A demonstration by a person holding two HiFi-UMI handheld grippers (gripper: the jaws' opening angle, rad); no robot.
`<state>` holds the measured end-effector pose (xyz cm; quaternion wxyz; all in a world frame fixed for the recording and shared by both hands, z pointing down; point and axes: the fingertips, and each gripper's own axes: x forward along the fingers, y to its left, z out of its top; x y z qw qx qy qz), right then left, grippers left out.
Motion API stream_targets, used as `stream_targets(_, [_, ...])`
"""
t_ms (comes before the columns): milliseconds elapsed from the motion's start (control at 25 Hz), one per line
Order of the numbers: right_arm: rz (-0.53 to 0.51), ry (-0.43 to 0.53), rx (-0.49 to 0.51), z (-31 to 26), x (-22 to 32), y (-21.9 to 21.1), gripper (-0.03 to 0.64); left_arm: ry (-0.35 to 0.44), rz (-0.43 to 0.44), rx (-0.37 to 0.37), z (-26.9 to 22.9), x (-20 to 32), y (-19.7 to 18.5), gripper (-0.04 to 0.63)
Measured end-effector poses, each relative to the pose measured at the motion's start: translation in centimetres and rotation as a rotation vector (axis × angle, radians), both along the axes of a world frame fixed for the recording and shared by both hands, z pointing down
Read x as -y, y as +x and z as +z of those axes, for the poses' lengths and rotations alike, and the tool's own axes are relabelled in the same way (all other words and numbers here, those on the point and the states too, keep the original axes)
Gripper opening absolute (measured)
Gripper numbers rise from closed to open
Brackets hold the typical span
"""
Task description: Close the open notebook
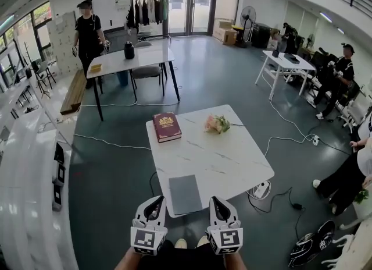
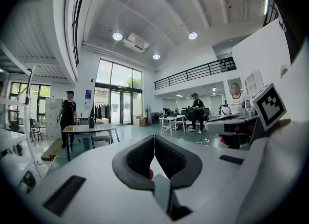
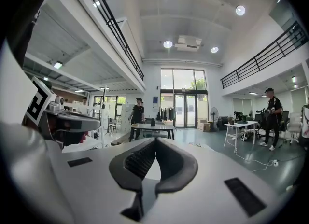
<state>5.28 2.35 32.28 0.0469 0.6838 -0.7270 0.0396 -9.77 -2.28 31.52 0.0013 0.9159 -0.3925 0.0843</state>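
Notebook (image 1: 185,194), just one, lies closed near one red book (image 1: 167,126), one bouquet (image 1: 217,124).

Side by side at the bottom centre of the head view, the left gripper (image 1: 156,201) and right gripper (image 1: 215,200) pointed forward, roughly level. Each had its jaws pressed together with nothing between them. The person's forearms (image 1: 124,260) showed just behind, at the lower edge.
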Motion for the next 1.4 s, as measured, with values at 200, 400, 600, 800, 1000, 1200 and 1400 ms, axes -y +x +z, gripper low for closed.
stream_targets(200, [-0.002, 0.002, 0.002, 0.19, -0.04, 0.01, 0.017, 0.001, -0.002, -0.002, 0.12, -0.05, 0.13, 0.025])
stream_targets(400, [-0.006, -0.005, -0.009, 0.24, -0.05, 0.14, 0.017, 0.013, 0.000, -0.016, 0.18, -0.13, 0.39, 0.025])
stream_targets(600, [-0.002, -0.001, -0.008, 0.28, -0.20, 0.25, 0.017, 0.011, -0.004, -0.002, -0.28, -0.23, 0.54, 0.025])
stream_targets(800, [-0.007, 0.000, -0.007, 0.42, -0.22, 0.31, 0.017, 0.005, 0.000, 0.002, 0.22, -0.42, 0.71, 0.025])
stream_targets(1000, [-0.007, -0.001, -0.001, 0.10, -0.10, 0.04, 0.017, 0.004, 0.002, 0.002, 0.05, -0.36, 0.32, 0.025])
stream_targets(1200, [-0.008, 0.001, 0.000, 0.08, -0.27, 0.27, 0.017, 0.004, 0.000, 0.001, 0.00, -0.51, 0.59, 0.025])
stream_targets(1400, [-0.010, 0.001, 0.000, 0.36, -0.18, 0.17, 0.017, 0.005, 0.004, 0.001, 0.30, -0.45, 0.63, 0.025])
